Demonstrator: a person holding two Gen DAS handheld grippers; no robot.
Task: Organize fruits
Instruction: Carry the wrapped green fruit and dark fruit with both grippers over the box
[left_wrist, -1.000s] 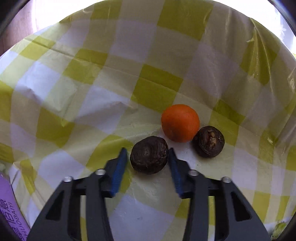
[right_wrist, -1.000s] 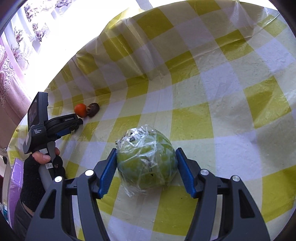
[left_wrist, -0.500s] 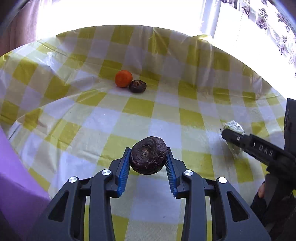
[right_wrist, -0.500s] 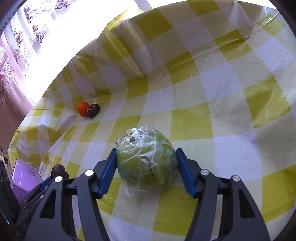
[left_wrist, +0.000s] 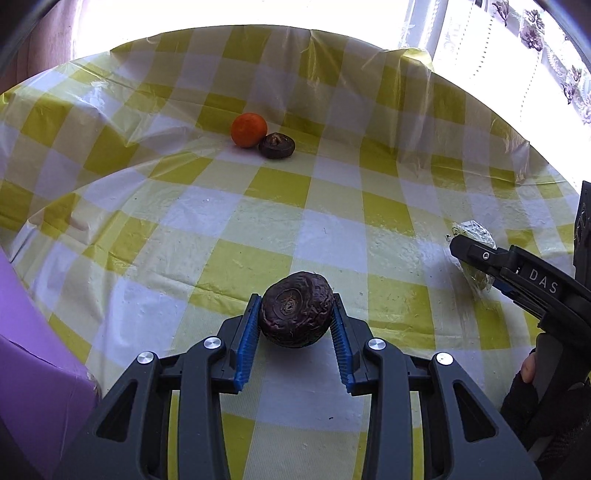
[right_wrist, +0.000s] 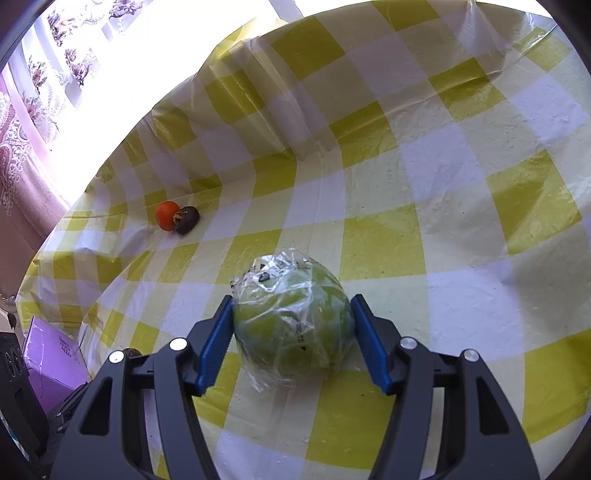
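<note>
Now your left gripper (left_wrist: 295, 325) clamps a dark fruit (left_wrist: 296, 309) above open tablecloth (left_wrist: 332, 206); your right gripper (right_wrist: 291, 332) clamps the wrapped green fruit (right_wrist: 291, 325), well clear of the table's edges.

dark wrinkled fruit (left_wrist: 296, 309): held | wrapped green fruit (right_wrist: 291, 320): on cloth | orange (left_wrist: 249, 129) touching second dark fruit (left_wrist: 276, 145)

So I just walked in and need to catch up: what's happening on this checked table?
A person is sorting fruit with two handheld grippers. The left gripper is shut on a dark wrinkled fruit. The right gripper clasps a plastic-wrapped green fruit resting on the checked tablecloth. An orange and another dark fruit sit touching at the far side.
</note>
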